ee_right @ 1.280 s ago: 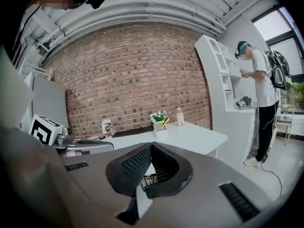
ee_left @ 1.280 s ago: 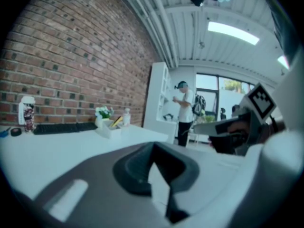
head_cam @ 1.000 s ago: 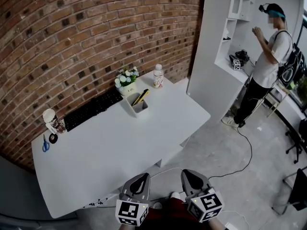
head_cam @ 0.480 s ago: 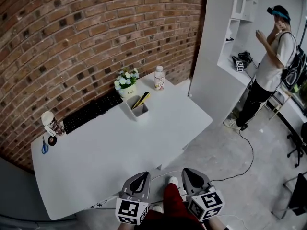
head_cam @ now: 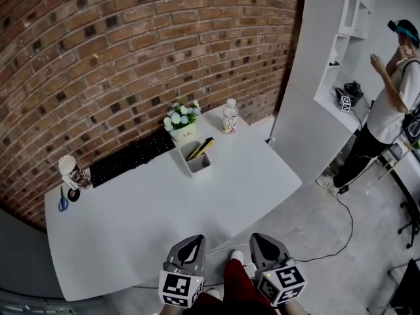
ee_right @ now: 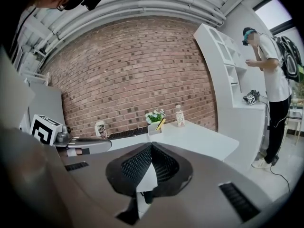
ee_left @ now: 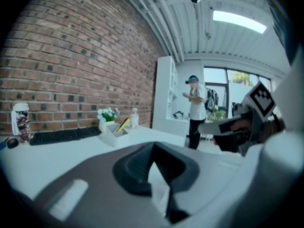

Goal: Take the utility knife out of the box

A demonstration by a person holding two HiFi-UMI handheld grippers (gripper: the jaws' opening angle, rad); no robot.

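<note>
With the left claw (head_cam: 186, 249) and right claw (head_cam: 265, 247) both closed on nothing, well short of the yellow knife (head_cam: 200, 148) leaning in the box (head_cam: 199, 168) on the worktop (head_cam: 157, 222) by the flowers (head_cam: 182, 115), a reach without opening first would likely tip the light box.

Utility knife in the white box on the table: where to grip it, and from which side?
Grip the utility knife by its upper end, coming from above. It leans tilted in the open-topped box, with its lower end down between the walls. Only the top part clears the rim, so that is likely the easiest hold.
</note>
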